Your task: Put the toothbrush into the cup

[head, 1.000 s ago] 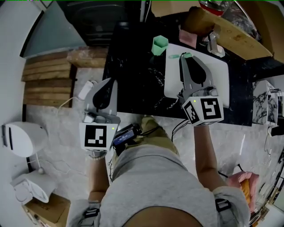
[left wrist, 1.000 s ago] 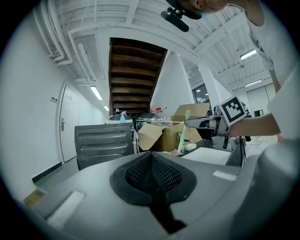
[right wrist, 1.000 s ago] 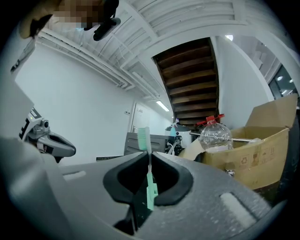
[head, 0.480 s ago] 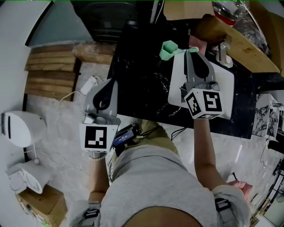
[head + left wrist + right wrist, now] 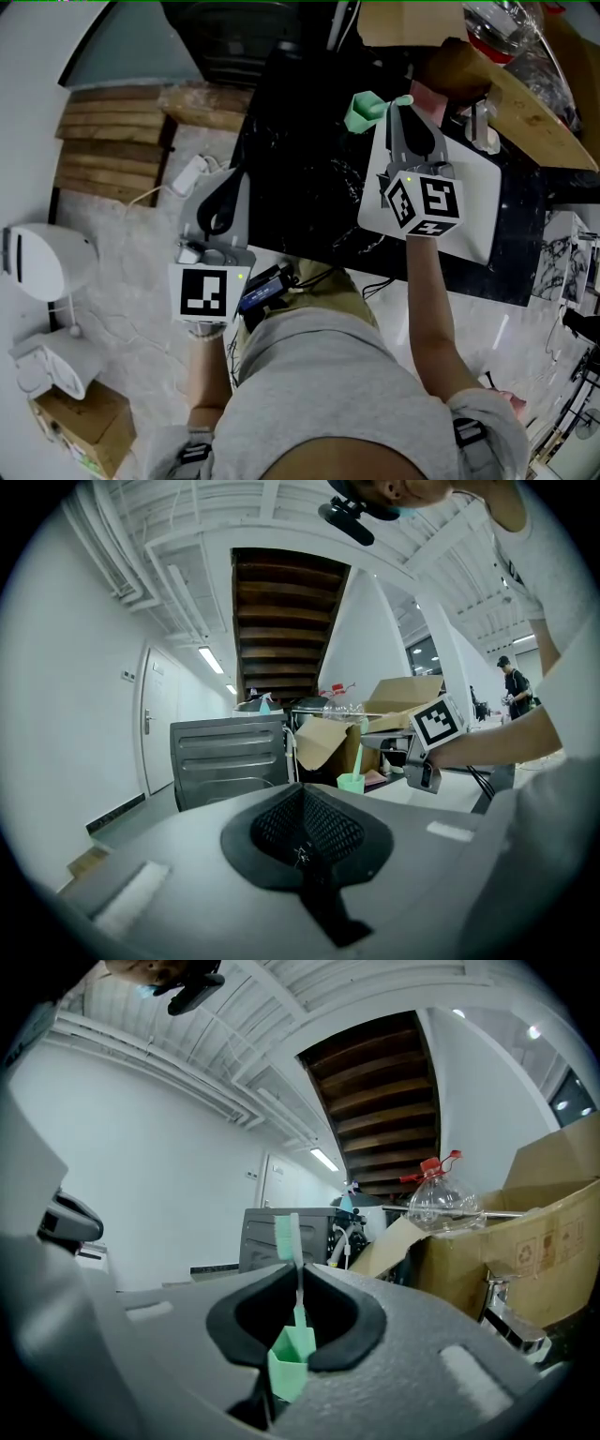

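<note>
A black marble-patterned tabletop (image 5: 300,178) fills the middle of the head view, with a white rectangular board (image 5: 473,197) lying on its right part and brown cardboard boxes (image 5: 525,1241) at its far side.

The left gripper (image 5: 228,178) hangs off the table's left edge, over the pale floor. Its jaws are pressed together with nothing between them – the left gripper view shows the black pads meeting along one line.

The right gripper (image 5: 400,108) reaches over the far end of the white board. Its jaws are clenched on the slim pale-green plastic toothbrush (image 5: 286,1232), which stands upright between them with its wider end up.

The small mint-green plastic cup (image 5: 361,112) stands on the black top just beside the board's far left corner. In the left gripper view the toothbrush (image 5: 360,752) rises from the cup (image 5: 351,783) – its lower end is at the cup's mouth, directly below the right gripper's jaws. How far down it reaches inside cannot be told.
</note>
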`<state>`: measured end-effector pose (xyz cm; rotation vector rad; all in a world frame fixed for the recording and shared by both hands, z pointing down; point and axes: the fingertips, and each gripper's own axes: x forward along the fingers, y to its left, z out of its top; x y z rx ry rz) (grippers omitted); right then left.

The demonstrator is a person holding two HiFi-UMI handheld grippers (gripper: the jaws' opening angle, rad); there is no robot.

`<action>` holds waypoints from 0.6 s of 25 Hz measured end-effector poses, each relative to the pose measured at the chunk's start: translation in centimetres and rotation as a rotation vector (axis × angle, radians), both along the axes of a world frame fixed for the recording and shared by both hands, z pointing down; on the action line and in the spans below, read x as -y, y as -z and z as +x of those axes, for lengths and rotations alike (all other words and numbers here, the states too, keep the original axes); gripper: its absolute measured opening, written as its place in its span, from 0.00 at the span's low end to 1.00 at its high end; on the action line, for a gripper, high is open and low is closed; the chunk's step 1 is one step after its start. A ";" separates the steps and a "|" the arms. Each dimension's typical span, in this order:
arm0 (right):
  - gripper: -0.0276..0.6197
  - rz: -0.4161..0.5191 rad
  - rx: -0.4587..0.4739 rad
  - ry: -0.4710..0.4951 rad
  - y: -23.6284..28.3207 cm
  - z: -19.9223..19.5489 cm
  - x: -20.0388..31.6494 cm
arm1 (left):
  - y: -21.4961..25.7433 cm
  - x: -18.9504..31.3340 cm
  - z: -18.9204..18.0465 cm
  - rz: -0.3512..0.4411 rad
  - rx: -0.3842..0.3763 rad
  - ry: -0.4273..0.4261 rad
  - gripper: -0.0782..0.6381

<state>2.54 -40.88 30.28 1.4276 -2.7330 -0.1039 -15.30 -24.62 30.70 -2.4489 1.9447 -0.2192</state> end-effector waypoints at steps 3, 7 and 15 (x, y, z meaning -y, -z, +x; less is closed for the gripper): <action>0.08 -0.017 -0.029 0.005 -1.2 -0.4 0.6 | -0.1 0.1 -0.1 -0.002 -0.003 0.007 0.12; 0.08 -0.037 -0.074 0.013 -2.9 -0.8 1.2 | -0.3 0.3 -0.3 -0.010 -0.007 0.016 0.12; 0.08 -0.061 -0.154 0.036 -5.4 -1.7 1.8 | -0.4 0.3 -0.6 -0.017 -0.004 0.038 0.12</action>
